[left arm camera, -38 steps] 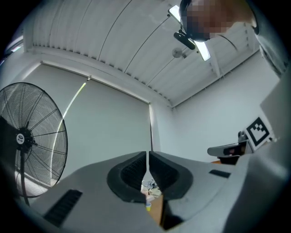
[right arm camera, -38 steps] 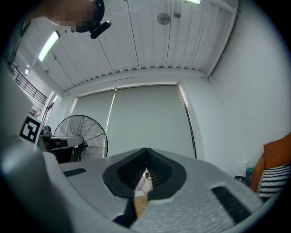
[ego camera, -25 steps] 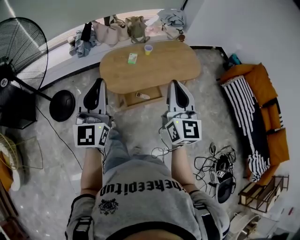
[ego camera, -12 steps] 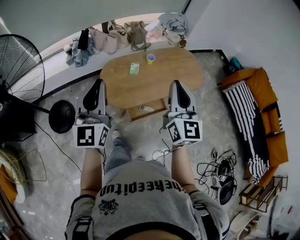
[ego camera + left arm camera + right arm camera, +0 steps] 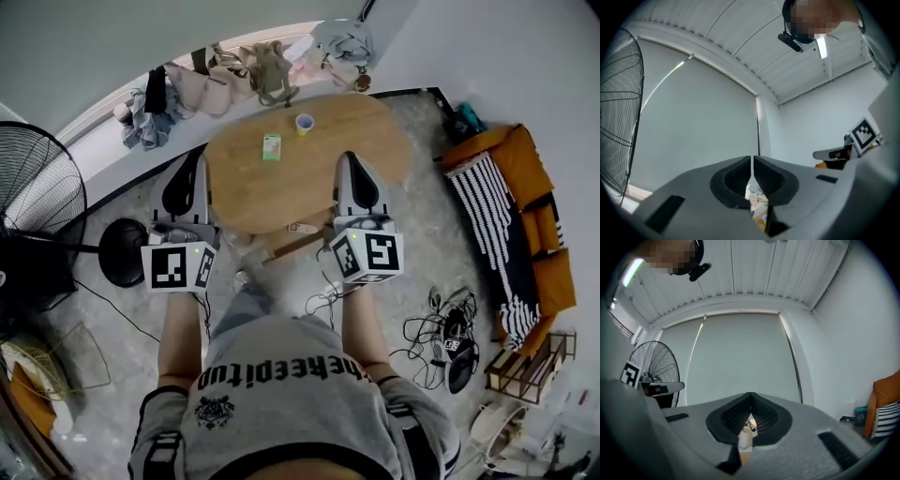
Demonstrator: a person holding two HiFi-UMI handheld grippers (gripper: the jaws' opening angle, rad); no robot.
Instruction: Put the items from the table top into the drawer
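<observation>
An oval wooden table (image 5: 309, 183) carries a small green box (image 5: 272, 146) and a purple cup (image 5: 304, 123). Below its near edge an open drawer (image 5: 286, 246) sticks out, with a small white item (image 5: 302, 227) in it. My left gripper (image 5: 197, 159) hangs at the table's left near edge, and my right gripper (image 5: 347, 159) is over the near right part of the top. Both are held about level, well short of the box and cup. The left gripper (image 5: 752, 161) and the right gripper (image 5: 751, 397) are both shut with nothing held.
A standing fan (image 5: 37, 216) with a round base (image 5: 124, 251) is at the left. Bags and clothes (image 5: 234, 75) lie along the wall behind the table. An orange sofa with a striped throw (image 5: 511, 225), floor cables (image 5: 441, 337) and a wooden rack (image 5: 525, 370) are at the right.
Both grippers have been carried forward toward the table and now reach its near edge. The table, box and cup sit closer in the head view. The jaws stay shut.
</observation>
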